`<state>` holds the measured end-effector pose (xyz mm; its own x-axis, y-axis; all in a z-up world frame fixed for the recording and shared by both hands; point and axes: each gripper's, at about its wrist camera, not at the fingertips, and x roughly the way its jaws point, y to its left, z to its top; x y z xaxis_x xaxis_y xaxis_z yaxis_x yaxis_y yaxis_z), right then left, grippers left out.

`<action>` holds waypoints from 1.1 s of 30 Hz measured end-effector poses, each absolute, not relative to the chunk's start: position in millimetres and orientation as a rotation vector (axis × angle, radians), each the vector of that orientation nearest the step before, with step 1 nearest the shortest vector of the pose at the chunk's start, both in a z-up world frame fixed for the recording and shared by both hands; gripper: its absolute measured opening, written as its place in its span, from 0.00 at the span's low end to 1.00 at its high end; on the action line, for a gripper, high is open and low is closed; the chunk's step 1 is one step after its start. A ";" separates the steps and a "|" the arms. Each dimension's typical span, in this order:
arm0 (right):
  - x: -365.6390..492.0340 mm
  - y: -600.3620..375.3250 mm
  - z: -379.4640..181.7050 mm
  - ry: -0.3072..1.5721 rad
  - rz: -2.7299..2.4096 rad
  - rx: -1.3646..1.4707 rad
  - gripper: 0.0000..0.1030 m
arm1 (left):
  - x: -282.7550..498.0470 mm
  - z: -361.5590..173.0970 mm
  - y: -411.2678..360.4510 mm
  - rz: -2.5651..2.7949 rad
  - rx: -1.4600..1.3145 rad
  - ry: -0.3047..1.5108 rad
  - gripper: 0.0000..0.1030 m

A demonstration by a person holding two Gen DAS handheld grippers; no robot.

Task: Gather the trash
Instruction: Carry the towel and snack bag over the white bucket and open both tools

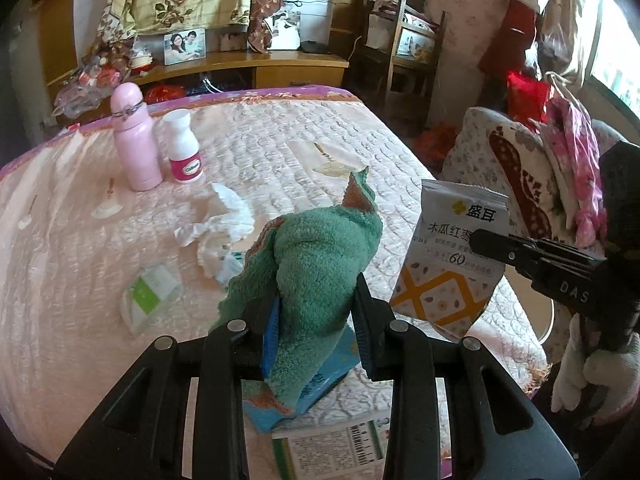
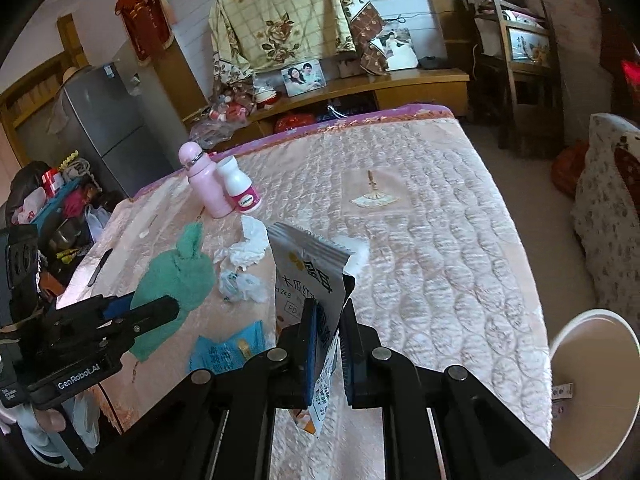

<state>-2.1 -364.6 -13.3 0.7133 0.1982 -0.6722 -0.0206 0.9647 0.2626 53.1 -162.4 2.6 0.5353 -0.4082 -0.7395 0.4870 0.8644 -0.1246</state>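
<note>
My left gripper (image 1: 319, 316) is shut on a green fluffy towel (image 1: 320, 252), which hangs lifted above the pink quilted bed (image 1: 400, 160). The right wrist view shows the same gripper (image 2: 146, 307) and towel (image 2: 176, 276) at the left. My right gripper (image 2: 326, 332) is shut on a white snack bag (image 2: 310, 276), held upright over the bed. That bag (image 1: 452, 256) and gripper (image 1: 476, 242) appear at the right of the left wrist view. Crumpled white tissues (image 1: 224, 220) (image 2: 248, 246), a green-and-white packet (image 1: 150, 296) and a blue packet (image 2: 228, 348) lie on the bed.
A pink bottle (image 1: 134, 140) and a white pill bottle (image 1: 184, 148) stand at the bed's far left. A white bin (image 2: 592, 392) stands on the floor beside the bed's right edge. Pillows (image 1: 520, 184) are piled to the right. A barcoded leaflet (image 1: 340, 444) lies near the front.
</note>
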 end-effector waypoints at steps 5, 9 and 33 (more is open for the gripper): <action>-15.4 -373.5 -13.7 0.767 0.115 0.239 0.09 | 47.5 2.8 -179.0 -0.537 0.121 0.853 0.29; -23.8 -383.3 -15.2 0.769 0.102 0.243 0.09 | 41.6 6.3 -193.8 -0.551 0.138 0.844 0.29; -87.4 -477.3 -7.4 0.742 -0.066 0.278 0.09 | 3.5 10.8 -302.2 -0.694 0.226 0.832 0.29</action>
